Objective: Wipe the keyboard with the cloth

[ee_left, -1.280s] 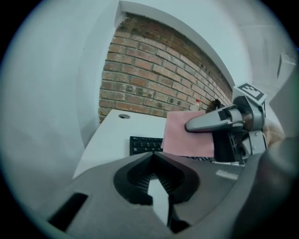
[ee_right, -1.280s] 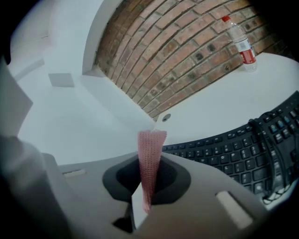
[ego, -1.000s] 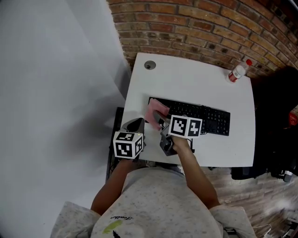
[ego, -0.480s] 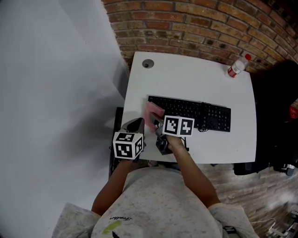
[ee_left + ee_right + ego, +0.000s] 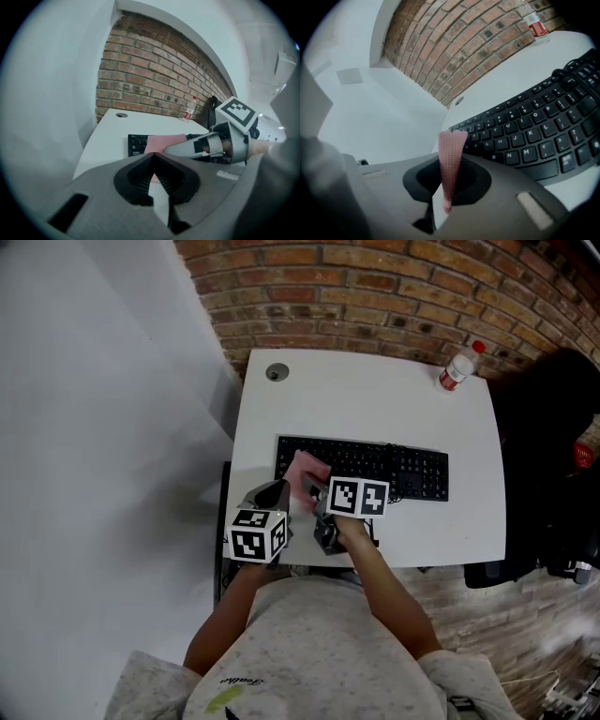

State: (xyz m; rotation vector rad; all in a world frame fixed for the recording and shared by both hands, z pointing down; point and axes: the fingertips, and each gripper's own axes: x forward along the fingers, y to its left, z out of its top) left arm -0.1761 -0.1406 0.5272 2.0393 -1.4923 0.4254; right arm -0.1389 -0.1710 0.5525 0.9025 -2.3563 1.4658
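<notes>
A black keyboard [image 5: 375, 469] lies across the white desk [image 5: 375, 399]; it also shows in the right gripper view [image 5: 539, 126] and partly in the left gripper view [image 5: 136, 143]. A pink cloth [image 5: 307, 472] rests over the keyboard's left end, pinched in my right gripper [image 5: 315, 486], which is shut on it. In the right gripper view the cloth [image 5: 450, 164] stands up between the jaws. My left gripper [image 5: 274, 495] hangs at the desk's front left edge, shut with nothing in it; its jaws [image 5: 157, 176] meet in the left gripper view, with the cloth [image 5: 161, 141] beyond.
A plastic water bottle [image 5: 456, 367] stands at the desk's back right corner. A round cable grommet [image 5: 277, 372] sits at the back left. A brick wall [image 5: 375, 287] runs behind the desk. A dark chair [image 5: 553, 474] stands to the right.
The right gripper and pink cloth have slid left along the keyboard toward its left end. The left gripper has stayed where it was.
</notes>
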